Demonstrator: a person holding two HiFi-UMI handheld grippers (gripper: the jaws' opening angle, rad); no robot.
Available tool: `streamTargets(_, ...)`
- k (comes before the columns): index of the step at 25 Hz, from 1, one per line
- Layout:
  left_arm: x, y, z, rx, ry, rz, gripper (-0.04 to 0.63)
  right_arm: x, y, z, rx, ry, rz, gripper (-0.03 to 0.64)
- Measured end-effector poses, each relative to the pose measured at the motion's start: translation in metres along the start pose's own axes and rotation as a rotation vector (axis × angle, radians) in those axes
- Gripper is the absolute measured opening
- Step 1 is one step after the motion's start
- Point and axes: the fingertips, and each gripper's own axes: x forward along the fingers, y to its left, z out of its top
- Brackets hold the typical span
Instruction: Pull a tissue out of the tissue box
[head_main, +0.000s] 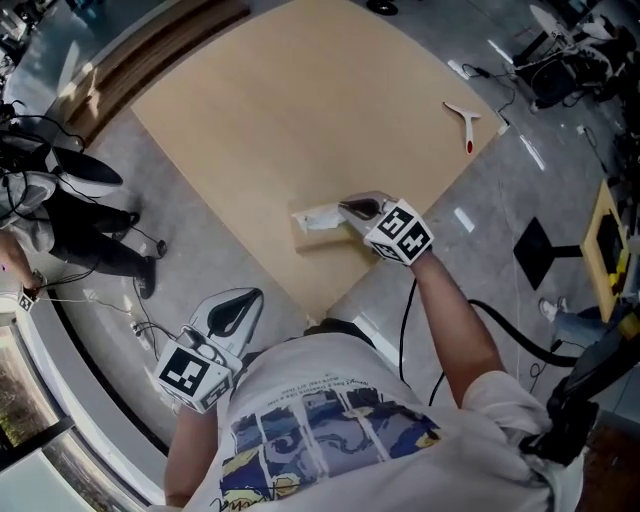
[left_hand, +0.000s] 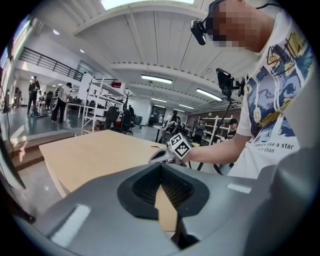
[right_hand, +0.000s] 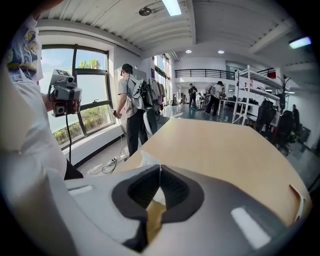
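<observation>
the tissue box (head_main: 315, 240) is sitting on the table (head_main: 300, 110) by its near corner. the tissue (head_main: 318, 215) is sticking up from it, its end lying between the right gripper (head_main: 348, 207)'s closed jaws. the left gripper (head_main: 235, 310) is hanging off the table, nearer and left. a small tool (head_main: 465, 122) is lying by the table's far right edge.

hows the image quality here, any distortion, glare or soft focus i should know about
Head view: wide-angle bend curves the table edges, light is even, shadows are faint. Left gripper view: round fisheye frame with black corners, ceiling light blown out, the jaws up close are soft. Right gripper view: same black corners, window is bright, near jaws are blurred while the table beyond stays fairly sharp.
</observation>
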Motion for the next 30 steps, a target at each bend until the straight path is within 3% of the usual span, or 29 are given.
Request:
streamTargets(16, -0.069, -0.021, -0.016, 0.033, -0.04, -0.076, 0.005, -0.052, 0.039, 0.034, 0.002, -0.119, -0.296, 0.003)
streamTargets(30, -0.133, -0.045, -0.04, 0.054, -0.07, -0.151, 0.005, -0.084, 0.13, 0.054, 0.025, -0.165, -0.387, 0.003)
